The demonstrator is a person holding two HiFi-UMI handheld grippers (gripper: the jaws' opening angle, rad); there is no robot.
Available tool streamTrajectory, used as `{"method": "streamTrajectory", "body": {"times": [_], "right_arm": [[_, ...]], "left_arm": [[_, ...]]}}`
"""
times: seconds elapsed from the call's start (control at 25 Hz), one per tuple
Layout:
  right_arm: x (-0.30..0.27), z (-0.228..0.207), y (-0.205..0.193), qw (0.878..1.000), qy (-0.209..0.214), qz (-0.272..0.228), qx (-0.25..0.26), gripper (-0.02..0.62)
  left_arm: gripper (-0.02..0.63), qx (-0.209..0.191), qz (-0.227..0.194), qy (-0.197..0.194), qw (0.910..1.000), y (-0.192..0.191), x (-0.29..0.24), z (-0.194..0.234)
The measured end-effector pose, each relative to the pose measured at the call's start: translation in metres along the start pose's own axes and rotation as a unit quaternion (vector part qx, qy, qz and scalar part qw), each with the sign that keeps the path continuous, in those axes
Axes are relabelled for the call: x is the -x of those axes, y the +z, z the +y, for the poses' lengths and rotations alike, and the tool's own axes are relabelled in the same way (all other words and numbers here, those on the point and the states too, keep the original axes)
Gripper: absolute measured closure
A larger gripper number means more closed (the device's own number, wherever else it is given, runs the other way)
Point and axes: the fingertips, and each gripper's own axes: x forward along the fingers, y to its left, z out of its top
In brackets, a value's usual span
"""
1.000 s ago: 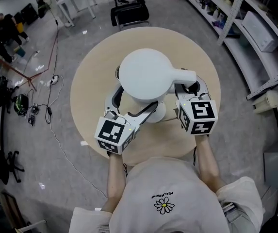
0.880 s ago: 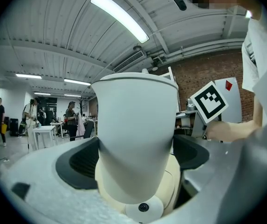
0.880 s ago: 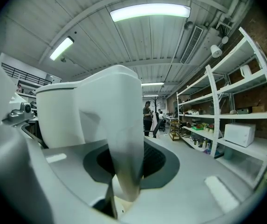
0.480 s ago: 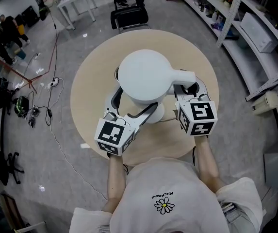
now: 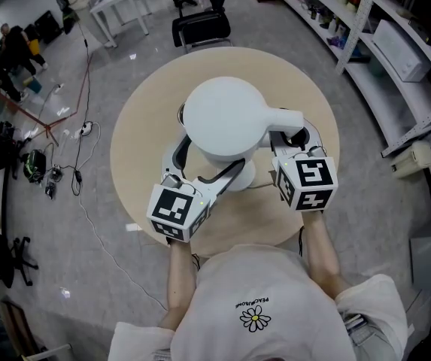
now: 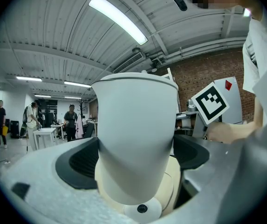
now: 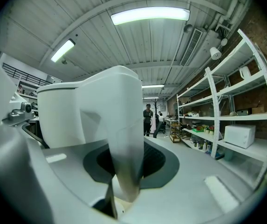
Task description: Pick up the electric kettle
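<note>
Hardly anything has moved in the last second: both grippers hold as before, the kettle has drifted only a touch toward the person's left, and people at the far edge of the room have changed places.

Nearest, the person's pale shirt (image 5: 264, 307) fills the bottom of the head view, with both forearms reaching forward. The left gripper (image 5: 204, 164) has its jaws spread wide and pressed against the kettle (image 5: 226, 115). In the left gripper view its dark pads sit against either side of the white, tapering body (image 6: 135, 129). The right gripper (image 5: 292, 134) has its jaws closed narrowly on the kettle's handle (image 5: 283, 117). In the right gripper view the handle's lower end (image 7: 126, 171) runs down between the two pads.

The kettle is upright between the two grippers, over the middle of the round beige surface (image 5: 140, 119). Its round white base (image 5: 245, 174) lies on the surface below. The kettle is not seated on it, as the base's centre stud (image 6: 142, 208) shows bare in the left gripper view.

Beyond the surface stand a black chair (image 5: 200, 22), metal shelves (image 5: 396, 43) along the right side, cables (image 5: 80, 126) on the grey floor, and a white table (image 5: 117, 2).
</note>
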Motion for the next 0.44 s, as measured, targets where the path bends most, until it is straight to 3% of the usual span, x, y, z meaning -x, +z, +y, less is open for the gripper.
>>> {"method": "streamTrajectory", "body": {"times": [0.44], "right_arm": [[0.0009,0.0000,-0.0031,1.000,0.000,0.003,-0.001,0.509]], "left_arm": [[0.101,0.003,0.003,-0.001,1.0000,-0.0023,-0.0001,-0.0010]]}}
